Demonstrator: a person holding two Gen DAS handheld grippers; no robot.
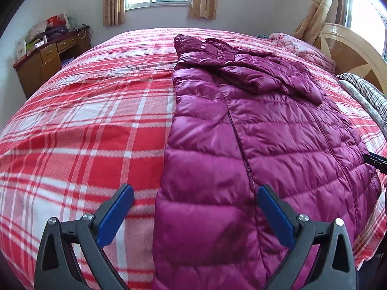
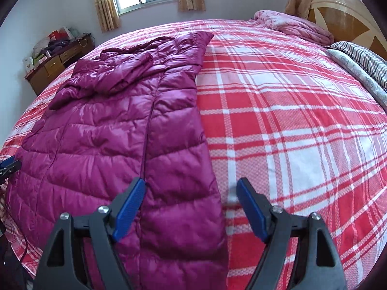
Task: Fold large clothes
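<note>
Magenta quilted down coat (image 1: 254,130): laid out flat on the bed, zipper seam up, hem end nearest both grippers, hood end far off toward the window wall.
Long axis: runs straight away from the fingers in both views, so each gripper looks up the coat's length.
Folded sleeve (image 1: 261,77): already lying slantwise across the chest.
Left gripper (image 1: 193,199): fingers spread wide and holding nothing; they straddle the coat's left long edge near the hem, one finger over the bedspread, one over the zipper seam.
Right gripper (image 2: 191,194): fingers apart too, nothing held; same picture mirrored, straddling the right long edge (image 2: 212,169), one over the quilting, one over bare bedspread.
Who's nearer: neither, by my reading; each hovers at its own hem corner.
Likely next move: both closing on the hem corners to carry that end up toward the hood.
Red-and-white plaid bedspread (image 2: 290,120): broad free space either side of the coat.
Pink crumpled blanket (image 2: 292,27): up by the headboard, well apart.
</note>
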